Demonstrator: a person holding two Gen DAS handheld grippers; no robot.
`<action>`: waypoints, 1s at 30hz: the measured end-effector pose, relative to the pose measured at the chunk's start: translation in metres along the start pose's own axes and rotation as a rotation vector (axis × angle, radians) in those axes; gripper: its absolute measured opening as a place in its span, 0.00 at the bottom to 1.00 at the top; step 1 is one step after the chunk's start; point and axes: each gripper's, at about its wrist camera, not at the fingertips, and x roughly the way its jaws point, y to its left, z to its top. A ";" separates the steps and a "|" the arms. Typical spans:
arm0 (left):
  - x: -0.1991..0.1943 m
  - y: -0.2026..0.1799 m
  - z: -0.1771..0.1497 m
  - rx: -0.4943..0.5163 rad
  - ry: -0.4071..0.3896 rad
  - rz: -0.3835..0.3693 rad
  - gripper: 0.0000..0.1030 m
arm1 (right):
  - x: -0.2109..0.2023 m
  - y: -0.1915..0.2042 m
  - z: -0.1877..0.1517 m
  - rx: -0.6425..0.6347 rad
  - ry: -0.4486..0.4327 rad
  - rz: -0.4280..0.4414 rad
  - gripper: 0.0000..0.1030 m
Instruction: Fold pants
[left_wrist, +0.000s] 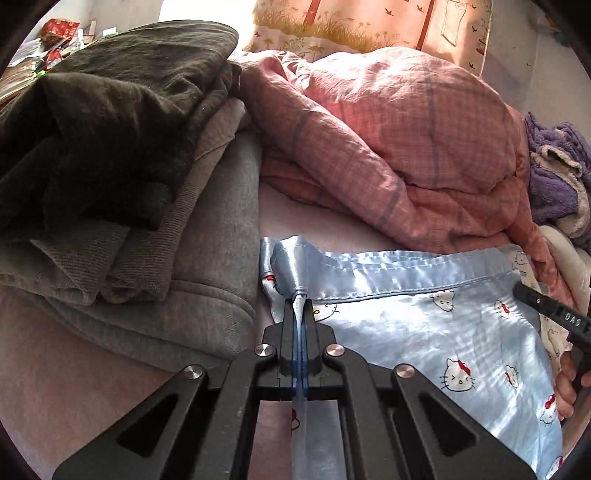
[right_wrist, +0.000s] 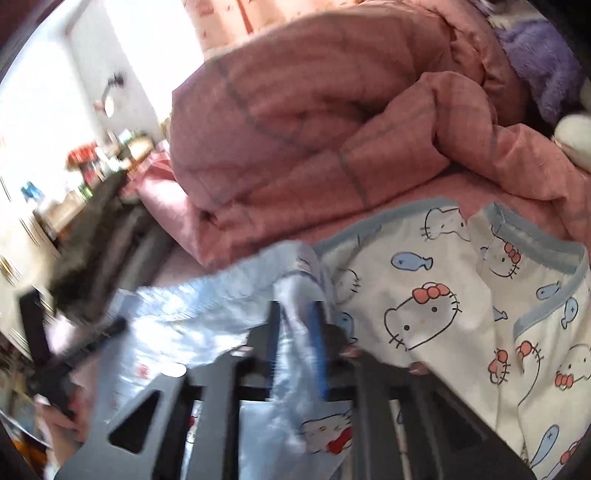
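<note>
The pants (left_wrist: 424, 325) are light blue satin with a cat-face print and lie on the pink bed sheet. My left gripper (left_wrist: 300, 302) is shut on the left end of their waistband, and cloth runs back between its jaws. My right gripper (right_wrist: 297, 314) is shut on the other end of the pants (right_wrist: 295, 387); that view is blurred. The right gripper (left_wrist: 546, 310) also shows at the right edge of the left wrist view, held by a hand. The left gripper (right_wrist: 74, 350) shows at the left of the right wrist view.
A stack of folded grey and dark green clothes (left_wrist: 110, 166) sits left of the pants. A bunched pink checked quilt (left_wrist: 388, 140) lies behind them. A white cat-print garment (right_wrist: 461, 314) lies to the right, with a purple fleece (left_wrist: 550, 177) beyond it.
</note>
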 end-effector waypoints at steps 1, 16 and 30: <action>0.002 0.000 0.000 0.000 0.003 0.008 0.01 | 0.006 0.001 0.000 -0.017 0.009 -0.032 0.04; -0.081 -0.029 -0.028 0.191 -0.336 0.231 0.95 | -0.075 -0.001 -0.026 -0.019 -0.330 -0.086 0.04; -0.217 -0.040 -0.100 0.245 -0.551 0.123 0.96 | -0.170 -0.010 -0.091 0.004 -0.402 -0.085 0.04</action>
